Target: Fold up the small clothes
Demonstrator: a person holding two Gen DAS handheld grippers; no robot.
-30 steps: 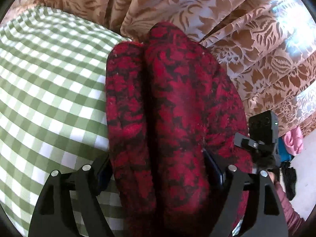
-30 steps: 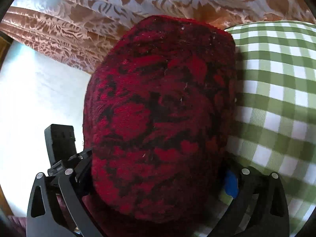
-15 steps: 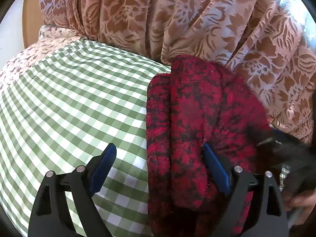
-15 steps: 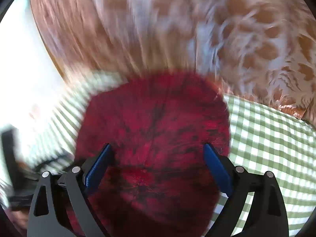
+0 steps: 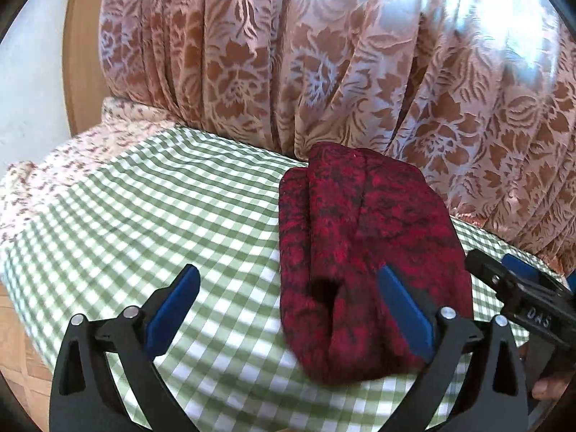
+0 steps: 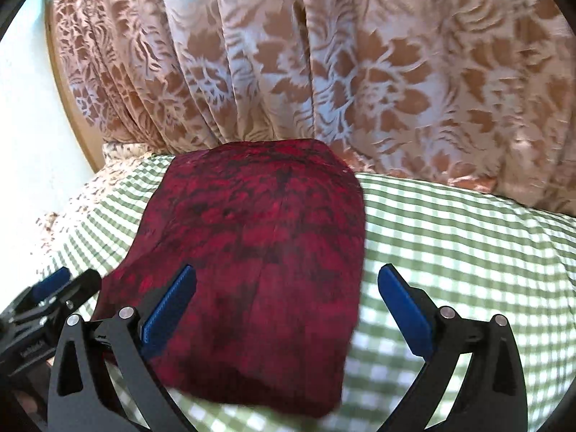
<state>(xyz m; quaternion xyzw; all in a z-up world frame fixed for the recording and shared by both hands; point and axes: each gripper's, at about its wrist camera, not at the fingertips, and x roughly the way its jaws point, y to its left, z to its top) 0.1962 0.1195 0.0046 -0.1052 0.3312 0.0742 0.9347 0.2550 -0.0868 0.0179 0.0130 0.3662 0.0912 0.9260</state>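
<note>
A floral curtain [image 5: 324, 64] in brown and pale pink hangs in folds across the background, with a white wall [image 5: 28, 72] and a wooden edge at the far left. In front of it lies a green-and-white checked cloth [image 5: 162, 223] spread over a soft, rounded surface, with a small-patterned pale fabric [image 5: 72, 151] beyond its left side. On the checked cloth, near the curtain, rests the red-and-black garment [image 5: 367, 252], folded into a thick bundle with 2 layered edges showing along its left side. The left gripper [image 5: 288, 309] hovers over the bundle's left part, its jaws opening wide, blue pads clear of the fabric and gripping nothing. The right gripper [image 6: 287, 307] hangs above the bundle's right part, jaws opening too, also empty. Each gripper shows at the edge of the other's view.
</note>
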